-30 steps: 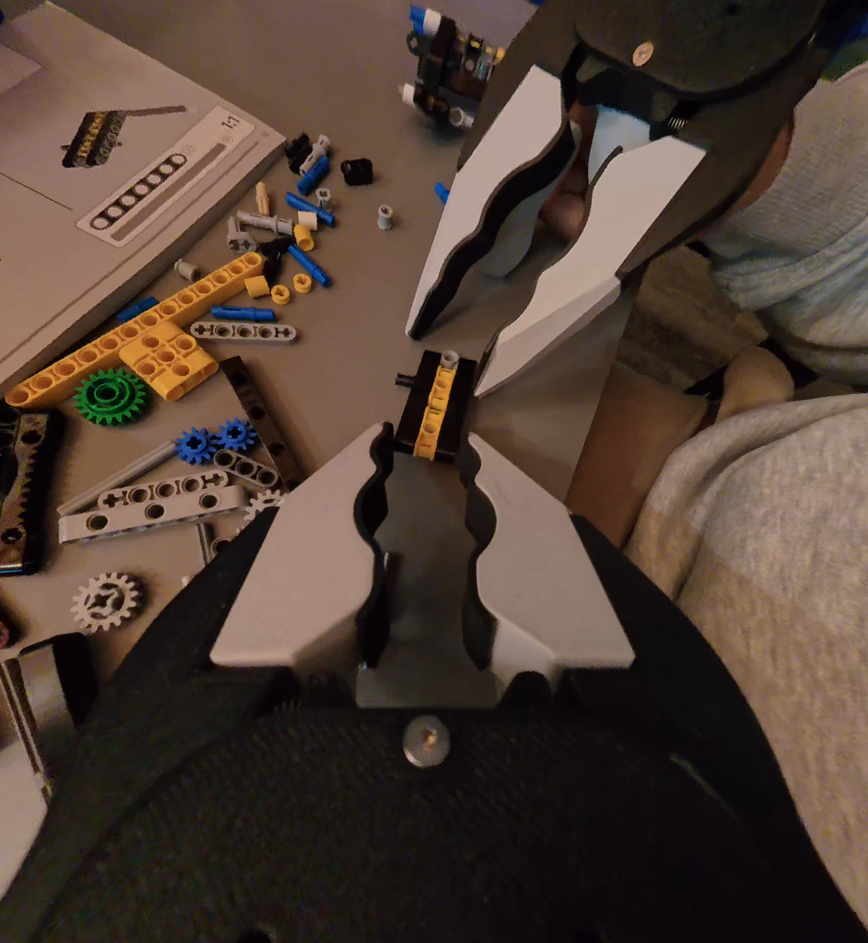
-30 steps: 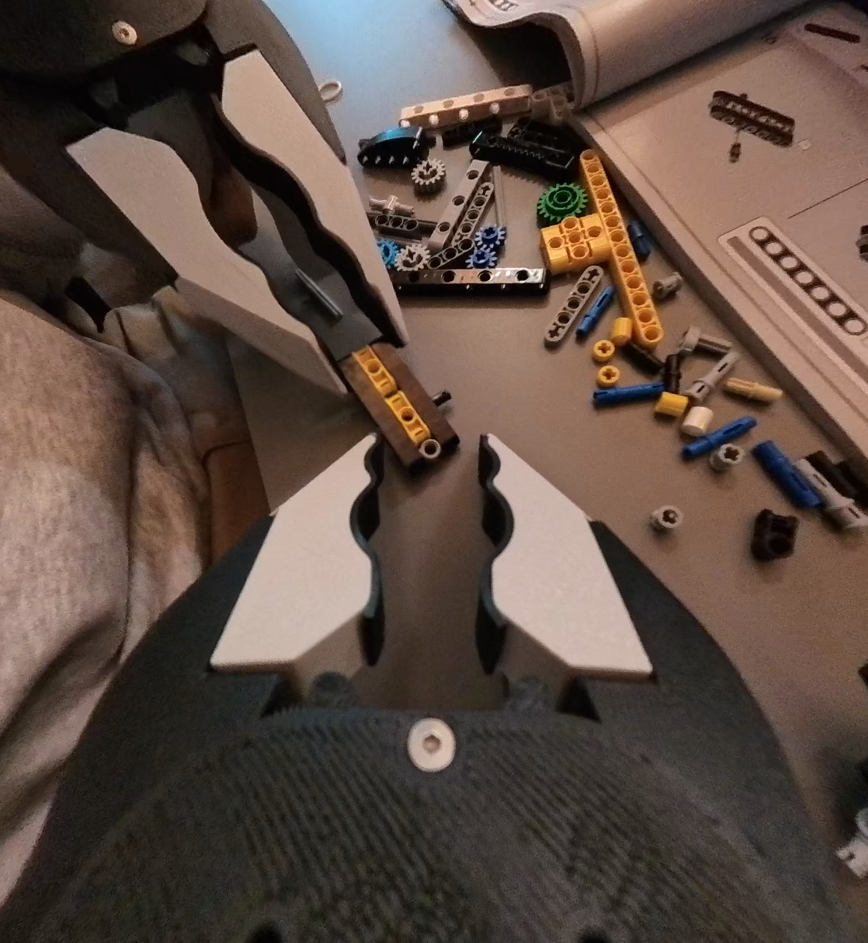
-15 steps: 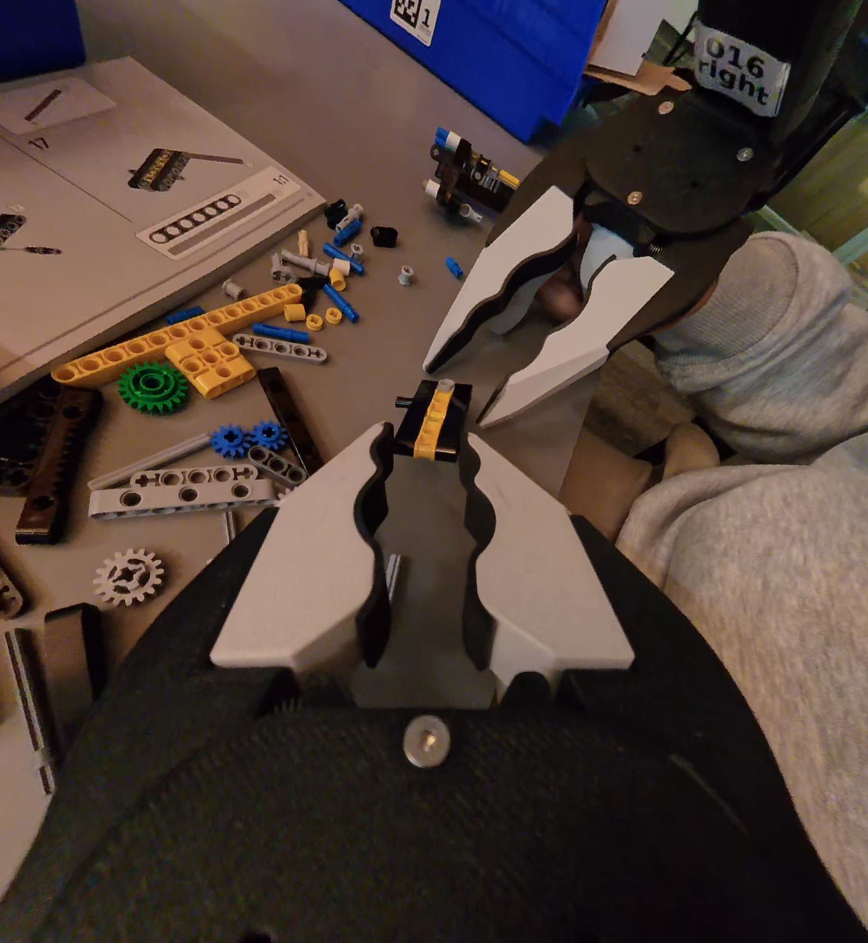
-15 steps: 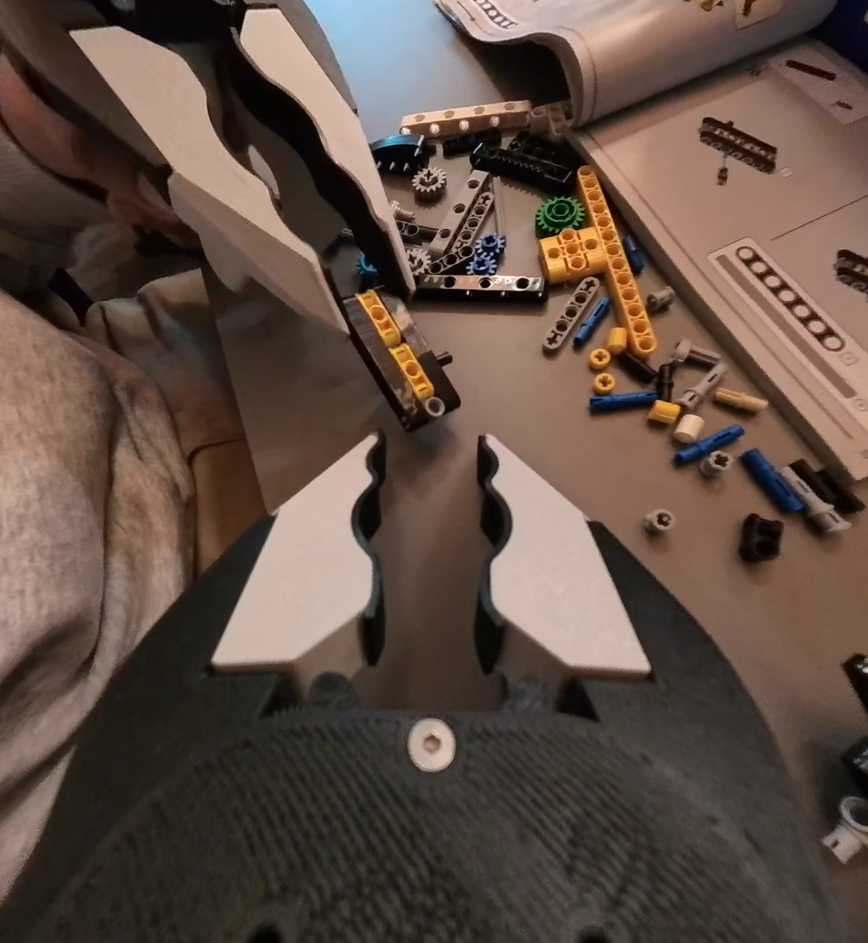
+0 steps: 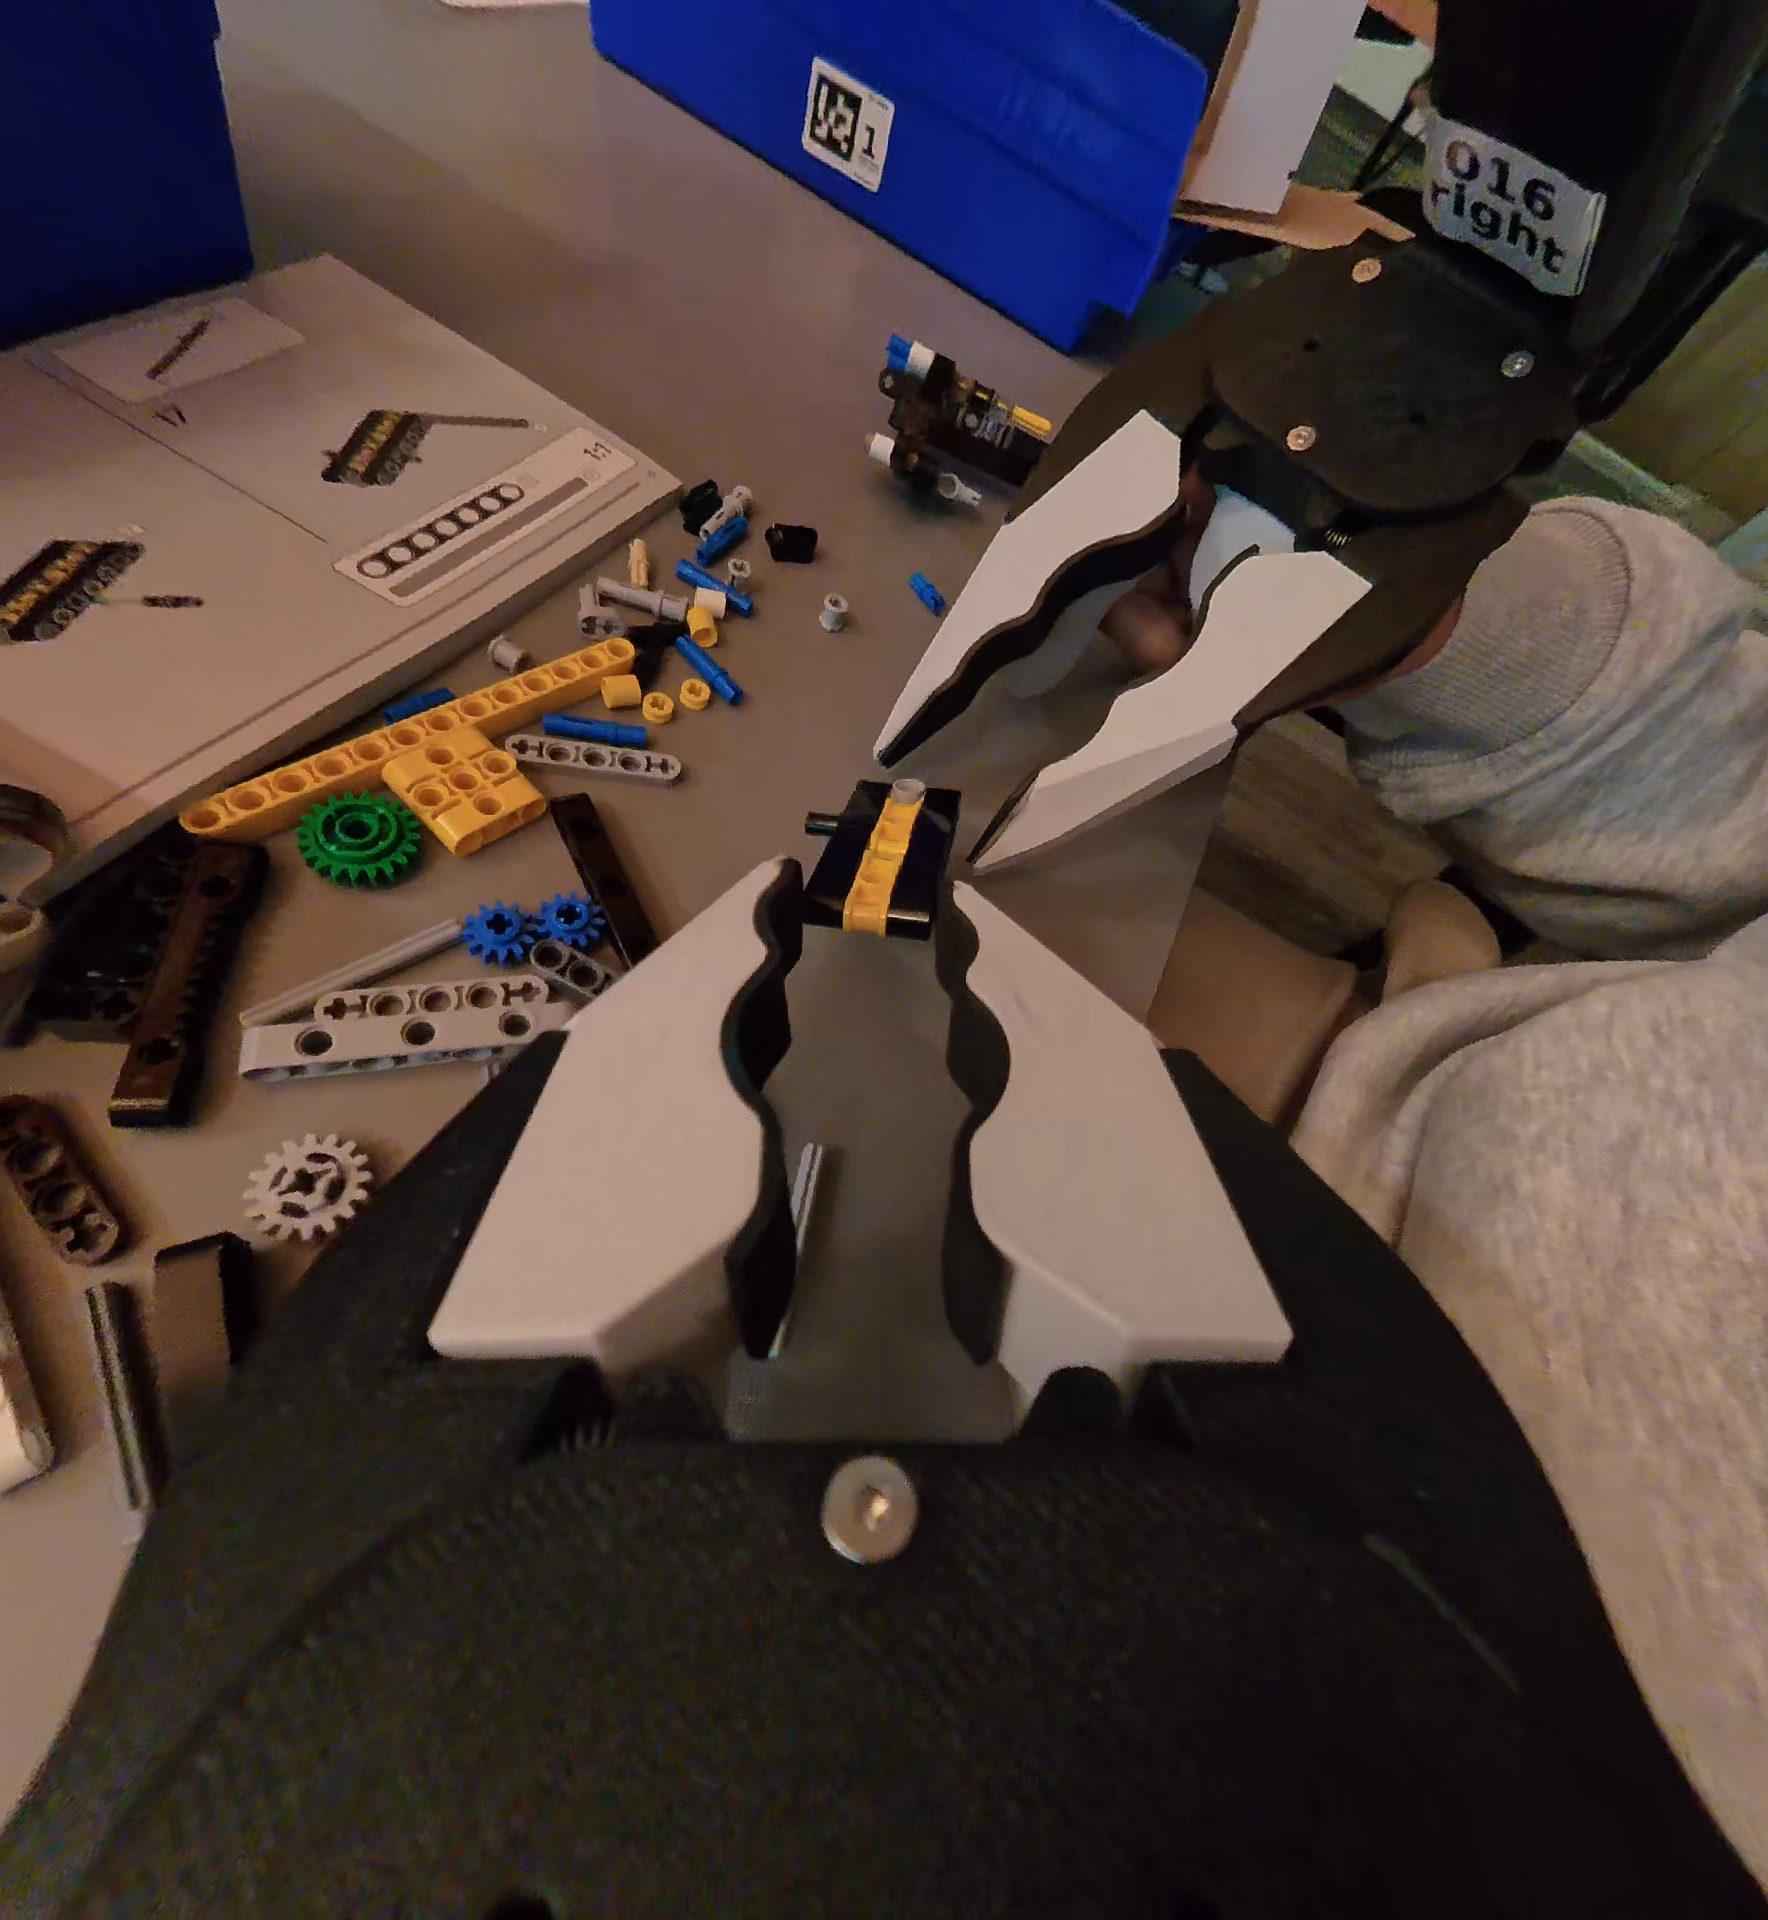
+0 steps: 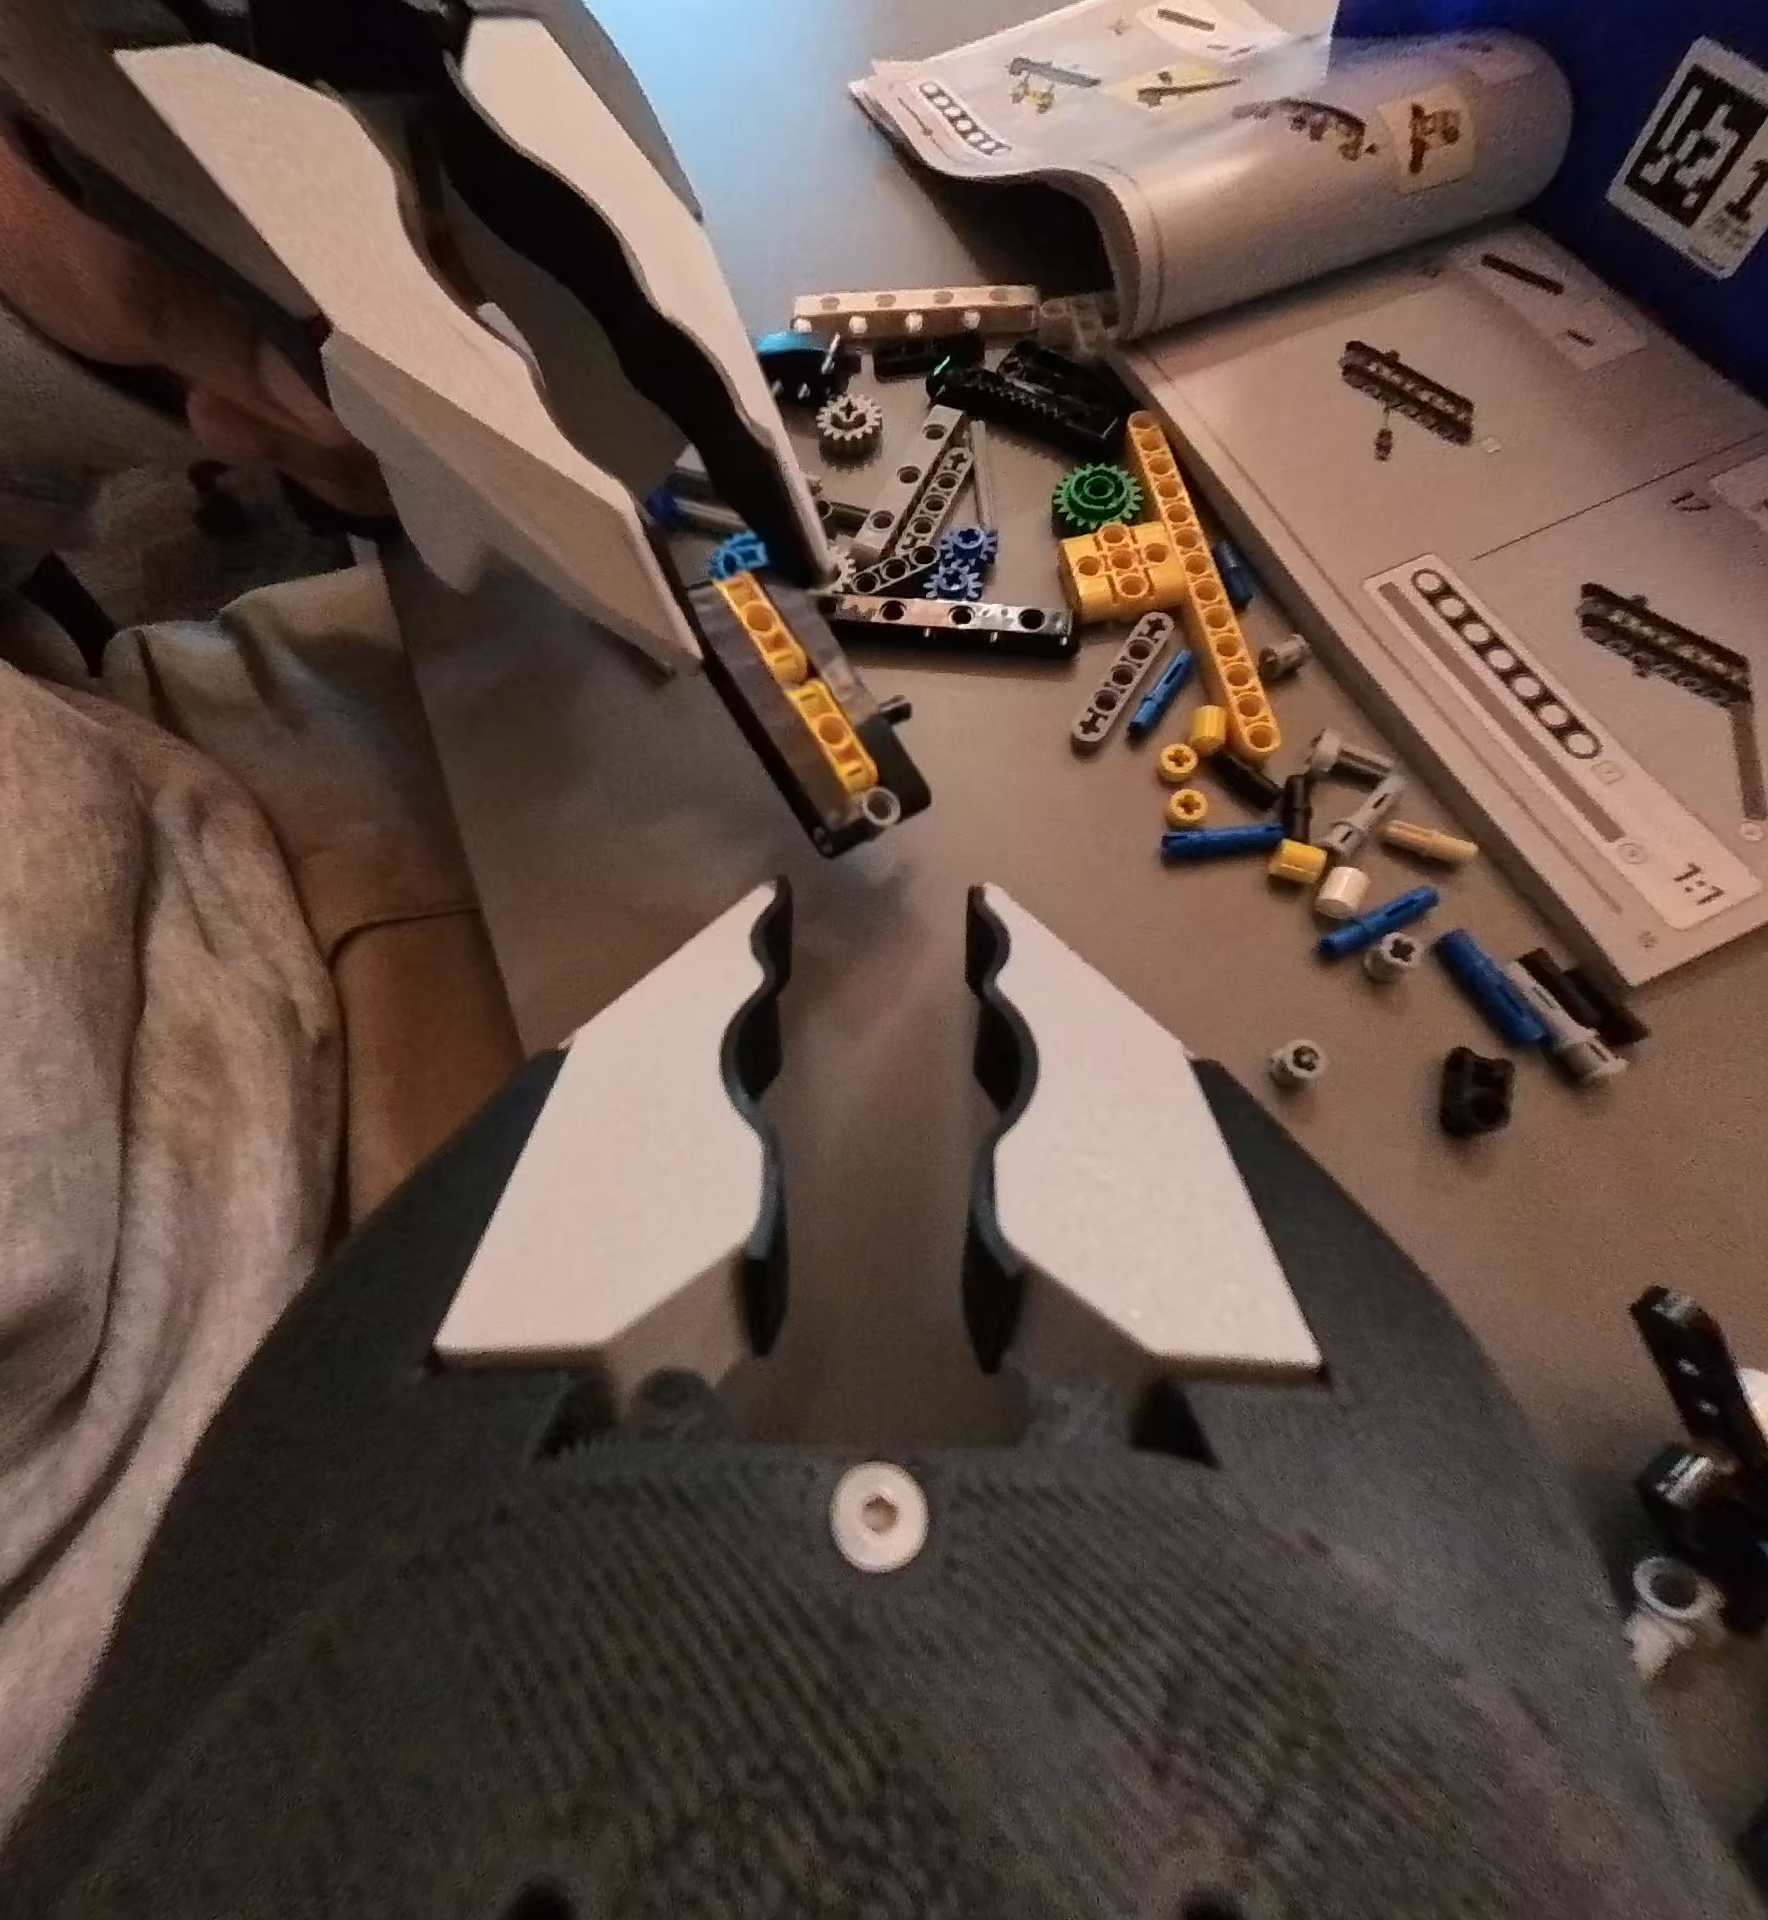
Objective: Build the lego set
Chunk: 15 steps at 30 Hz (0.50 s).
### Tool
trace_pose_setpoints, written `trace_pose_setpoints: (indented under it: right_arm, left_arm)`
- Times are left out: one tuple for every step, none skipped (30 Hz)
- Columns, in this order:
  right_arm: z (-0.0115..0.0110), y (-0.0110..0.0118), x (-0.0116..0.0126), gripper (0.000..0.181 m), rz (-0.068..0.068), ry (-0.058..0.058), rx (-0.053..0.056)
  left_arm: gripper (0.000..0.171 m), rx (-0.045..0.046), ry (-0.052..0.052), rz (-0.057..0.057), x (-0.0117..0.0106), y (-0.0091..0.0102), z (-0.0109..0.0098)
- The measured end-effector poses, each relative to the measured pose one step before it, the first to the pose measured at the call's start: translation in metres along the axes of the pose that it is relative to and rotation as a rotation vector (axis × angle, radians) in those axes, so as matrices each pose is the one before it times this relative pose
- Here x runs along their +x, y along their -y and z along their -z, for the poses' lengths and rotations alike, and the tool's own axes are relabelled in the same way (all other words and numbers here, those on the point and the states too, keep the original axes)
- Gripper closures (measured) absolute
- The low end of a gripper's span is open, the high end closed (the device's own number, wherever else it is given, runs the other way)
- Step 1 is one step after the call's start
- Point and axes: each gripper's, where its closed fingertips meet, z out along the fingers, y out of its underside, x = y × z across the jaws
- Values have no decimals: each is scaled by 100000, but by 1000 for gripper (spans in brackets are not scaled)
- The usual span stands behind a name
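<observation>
While the left gripper (image 5: 869, 894) is pinching a black-and-yellow block (image 5: 885, 862) above the table (image 5: 714, 260), the right gripper (image 6: 875, 904) is hovering nearby, fingers spread, holding nothing.

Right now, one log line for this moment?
left gripper: shut on black-yellow assembly, held above table | right gripper: open, empty, facing assembly | loose parts on table

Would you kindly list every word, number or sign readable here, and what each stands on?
I will not quote writing; these bear it.
White tag on the right gripper: print.
White sticker on the blue bin: code pattern, print.
Open instruction booklet: small page marks.
</observation>
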Motion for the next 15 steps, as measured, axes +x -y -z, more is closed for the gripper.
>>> trace_pose_setpoints:
  right_arm:
    - [109,130,76,149,-433,-253,1007]
    - [123,145,126,149,-680,-354,1204]
    - [152,211,373,150,-1536,-1728,1559]
    - [230,445,977,154,-3937,-5113,3044]
    - [301,776,974,156,-6286,-4478,4966]
    - [363,922,170,154,-7040,1047,5569]
    - [403,968,-98,152,-7652,2721,5308]
    - [370,1003,-88,150,-8020,2107,5746]
    - [286,828,-368,149,-6726,3597,5258]
    - [141,442,-316,146,-5839,3147,3185]
    - [4,108,-203,143,-5204,2328,1220]
    - [-86,-96,-391,138,-4195,3627,202]
    - [-143,-214,-413,130,-4416,4124,-488]
    - [-172,-180,-316,127,-5413,3690,-367]
    - [-125,-75,-457,125,-5662,4923,392]
  left_arm:
    - [147,448,797,-1435,-5,96,57]
    - [147,376,685,-1162,20,91,42]
    - [147,475,357,-769,47,112,55]
    - [147,942,28,-434,86,195,79]
    - [147,1506,-305,-202,115,283,117]
    - [147,2069,-578,-148,144,372,146]
    - [147,2361,-804,-259,171,416,182]
    - [147,2632,-829,-578,182,448,203]
    - [147,2721,-779,-1065,199,465,195]
    - [147,2868,-1069,-1791,290,467,190]
    - [147,3018,-885,-2145,317,485,173]
    - [147,2969,11,-2281,215,475,150]
    - [147,2514,712,-2429,118,401,119]
    - [147,1800,594,-2563,125,293,81]
    - [147,1104,701,-2515,88,186,55]
